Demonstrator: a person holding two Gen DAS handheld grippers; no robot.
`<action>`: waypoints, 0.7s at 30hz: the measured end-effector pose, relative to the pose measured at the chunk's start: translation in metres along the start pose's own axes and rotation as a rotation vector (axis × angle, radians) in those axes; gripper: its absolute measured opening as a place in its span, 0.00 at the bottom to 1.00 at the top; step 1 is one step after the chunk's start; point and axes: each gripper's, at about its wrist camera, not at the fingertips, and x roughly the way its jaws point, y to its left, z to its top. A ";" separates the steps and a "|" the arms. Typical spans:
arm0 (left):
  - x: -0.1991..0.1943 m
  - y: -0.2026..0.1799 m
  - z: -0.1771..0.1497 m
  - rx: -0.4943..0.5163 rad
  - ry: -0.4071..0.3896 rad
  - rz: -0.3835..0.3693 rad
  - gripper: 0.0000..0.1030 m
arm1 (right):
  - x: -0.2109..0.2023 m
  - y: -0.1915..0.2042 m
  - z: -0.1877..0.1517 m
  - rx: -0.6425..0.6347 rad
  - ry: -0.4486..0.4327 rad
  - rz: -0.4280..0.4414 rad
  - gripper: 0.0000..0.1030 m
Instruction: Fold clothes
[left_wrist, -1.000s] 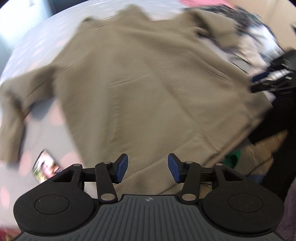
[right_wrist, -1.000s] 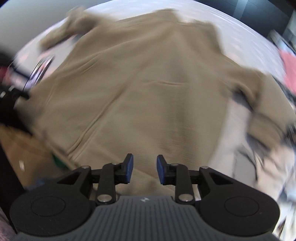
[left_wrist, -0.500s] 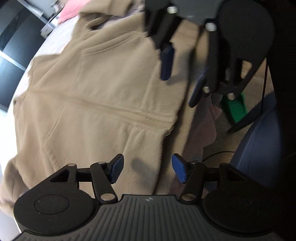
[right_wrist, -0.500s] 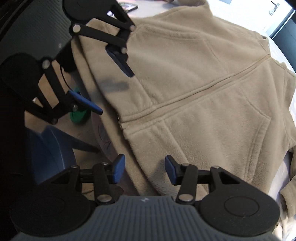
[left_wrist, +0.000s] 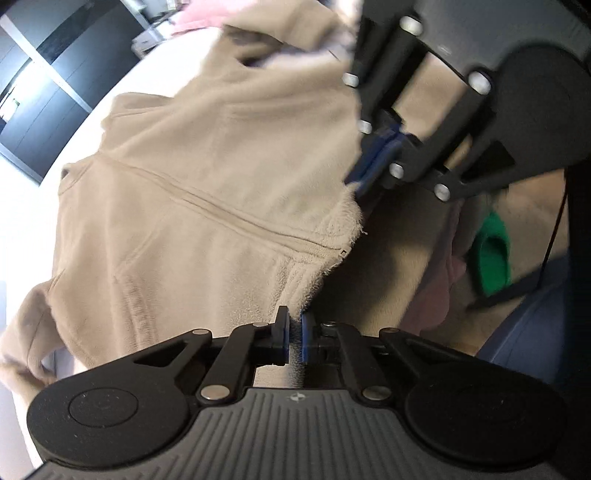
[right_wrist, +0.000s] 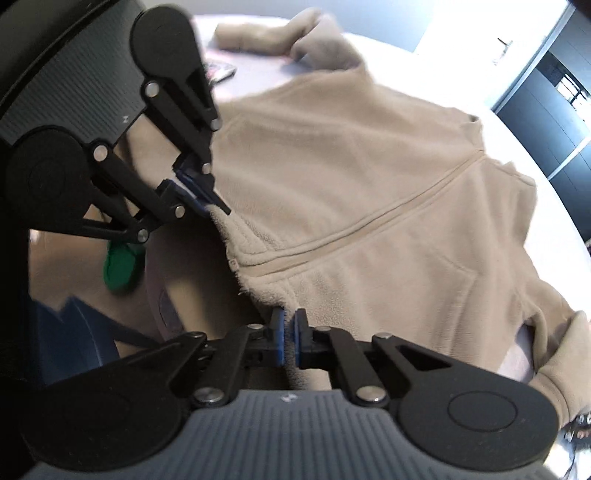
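A beige fleece zip jacket (left_wrist: 207, 177) lies front up on a pale bed, its hem at the near edge; it also shows in the right wrist view (right_wrist: 369, 206). My left gripper (left_wrist: 294, 334) is shut on the hem on one side of the zipper. My right gripper (right_wrist: 289, 332) is shut on the hem on the other side of the zipper. Each gripper shows in the other's view, the right one (left_wrist: 373, 162) and the left one (right_wrist: 199, 192), both pinching the hem edge. One sleeve (right_wrist: 266, 37) lies bunched at the far corner.
A green slipper (left_wrist: 491, 254) lies on the wooden floor below the bed edge, also in the right wrist view (right_wrist: 122, 266). A blue chair (left_wrist: 532, 332) stands beside it. Pink fabric (left_wrist: 207, 18) lies past the collar. Dark cabinets (right_wrist: 554, 122) line the far wall.
Both grippers have gone from open above the jacket to shut on its hem, one on each side of the zipper. The hem edge is now lifted a little off the bed.
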 end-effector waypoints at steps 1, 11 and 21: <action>-0.009 0.003 0.001 -0.007 -0.013 -0.009 0.03 | -0.006 -0.003 0.003 0.030 -0.008 0.022 0.05; -0.019 0.022 0.010 0.010 0.033 -0.109 0.03 | -0.023 0.009 0.016 0.007 0.029 0.141 0.05; 0.005 0.066 0.004 -0.265 0.084 -0.246 0.20 | -0.002 -0.007 0.006 0.111 0.093 0.161 0.14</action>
